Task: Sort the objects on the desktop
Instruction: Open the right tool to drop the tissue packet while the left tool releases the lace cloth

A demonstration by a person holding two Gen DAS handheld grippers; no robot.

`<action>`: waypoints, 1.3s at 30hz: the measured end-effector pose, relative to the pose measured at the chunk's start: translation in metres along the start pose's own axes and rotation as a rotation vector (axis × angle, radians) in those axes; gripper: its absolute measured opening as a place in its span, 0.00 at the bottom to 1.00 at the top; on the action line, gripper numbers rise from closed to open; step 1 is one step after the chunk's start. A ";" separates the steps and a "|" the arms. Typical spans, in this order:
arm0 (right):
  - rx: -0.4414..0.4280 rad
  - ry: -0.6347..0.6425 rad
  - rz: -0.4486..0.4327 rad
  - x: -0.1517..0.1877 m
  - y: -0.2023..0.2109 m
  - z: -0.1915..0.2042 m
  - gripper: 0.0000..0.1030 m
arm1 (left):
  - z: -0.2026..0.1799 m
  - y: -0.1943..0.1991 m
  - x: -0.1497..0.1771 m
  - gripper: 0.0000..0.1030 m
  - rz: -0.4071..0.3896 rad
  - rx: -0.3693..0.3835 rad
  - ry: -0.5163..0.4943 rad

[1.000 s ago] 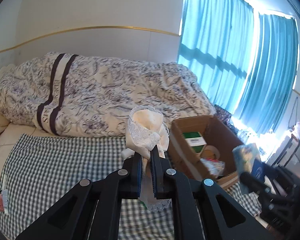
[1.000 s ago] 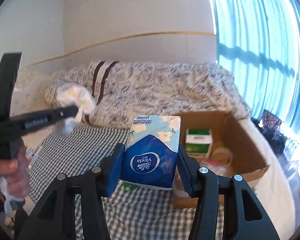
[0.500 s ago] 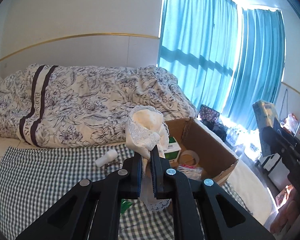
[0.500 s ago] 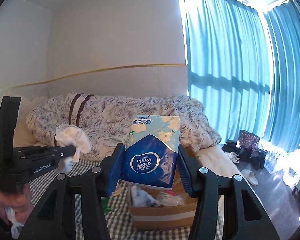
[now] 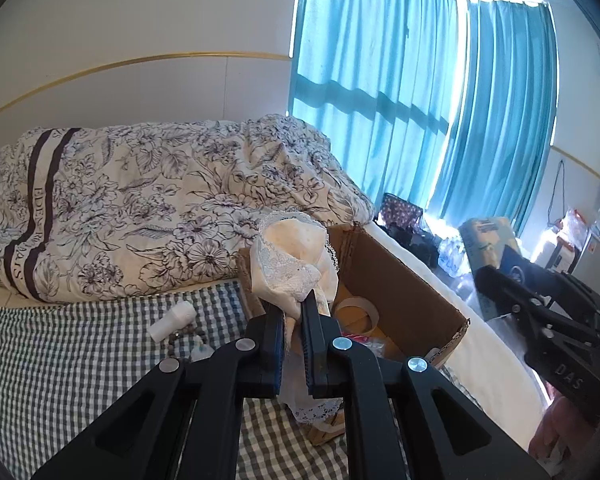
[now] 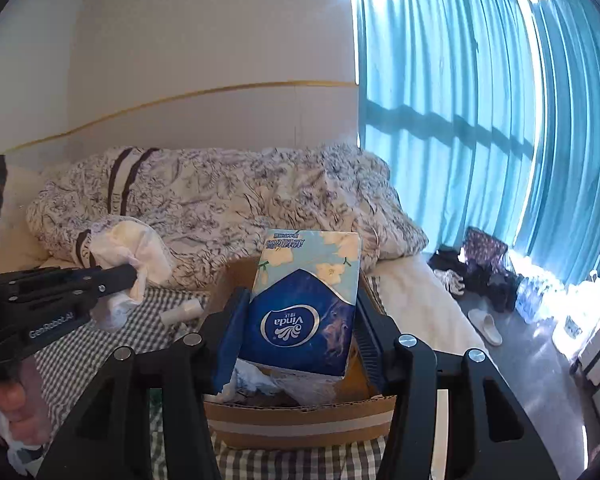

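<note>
My left gripper (image 5: pixel 291 312) is shut on a cream lace-edged cloth (image 5: pixel 296 256), held up just left of the open cardboard box (image 5: pixel 404 280). My right gripper (image 6: pixel 296 316) is shut on a blue Vinda tissue pack (image 6: pixel 304 312), hanging over the near part of the same box (image 6: pixel 300 420). In the right wrist view the left gripper (image 6: pixel 132 276) with the cloth (image 6: pixel 132 248) shows at the left. In the left wrist view the right gripper (image 5: pixel 496 284) and tissue pack (image 5: pixel 488 236) show at the right. A tape roll (image 5: pixel 358 312) lies inside the box.
The box sits on a green checked sheet (image 5: pixel 80 360) on a bed. A small white bottle (image 5: pixel 172 320) and beads lie on the sheet left of the box. A floral duvet (image 5: pixel 160 200) is heaped behind. Blue curtains (image 6: pixel 480 120), bags and a slipper (image 6: pixel 486 326) are at the right.
Both views have swung right, toward the box and window. The right gripper with the tissue pack now hangs lower over the box. The left gripper has come closer to the box, still holding the cloth.
</note>
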State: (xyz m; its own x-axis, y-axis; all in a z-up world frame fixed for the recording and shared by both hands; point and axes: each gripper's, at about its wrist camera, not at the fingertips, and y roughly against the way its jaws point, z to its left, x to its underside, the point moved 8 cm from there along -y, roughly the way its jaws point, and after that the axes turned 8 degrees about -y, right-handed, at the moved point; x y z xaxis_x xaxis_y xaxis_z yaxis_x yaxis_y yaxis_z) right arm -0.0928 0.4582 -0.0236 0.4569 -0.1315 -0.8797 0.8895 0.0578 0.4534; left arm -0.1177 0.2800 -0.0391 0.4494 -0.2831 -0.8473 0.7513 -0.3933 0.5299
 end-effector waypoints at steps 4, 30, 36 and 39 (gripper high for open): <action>-0.006 -0.007 0.103 0.012 -0.035 -0.014 0.50 | -0.008 -0.022 -0.002 0.07 0.018 0.010 -0.011; 0.108 -0.031 0.236 0.051 -0.085 -0.065 0.67 | -0.047 -0.125 0.018 0.11 0.194 0.089 -0.055; 0.122 -0.070 0.203 0.042 -0.073 -0.077 0.67 | -0.054 -0.143 0.029 0.51 0.244 0.087 -0.076; 0.133 -0.084 0.171 0.035 -0.065 -0.079 0.67 | -0.052 -0.136 0.023 0.67 0.205 0.084 -0.073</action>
State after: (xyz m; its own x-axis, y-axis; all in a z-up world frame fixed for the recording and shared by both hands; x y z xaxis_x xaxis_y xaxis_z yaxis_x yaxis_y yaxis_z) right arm -0.1339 0.5276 -0.0956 0.5939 -0.2133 -0.7757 0.7873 -0.0441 0.6150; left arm -0.1841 0.3722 -0.1328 0.5502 -0.4259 -0.7183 0.6034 -0.3918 0.6945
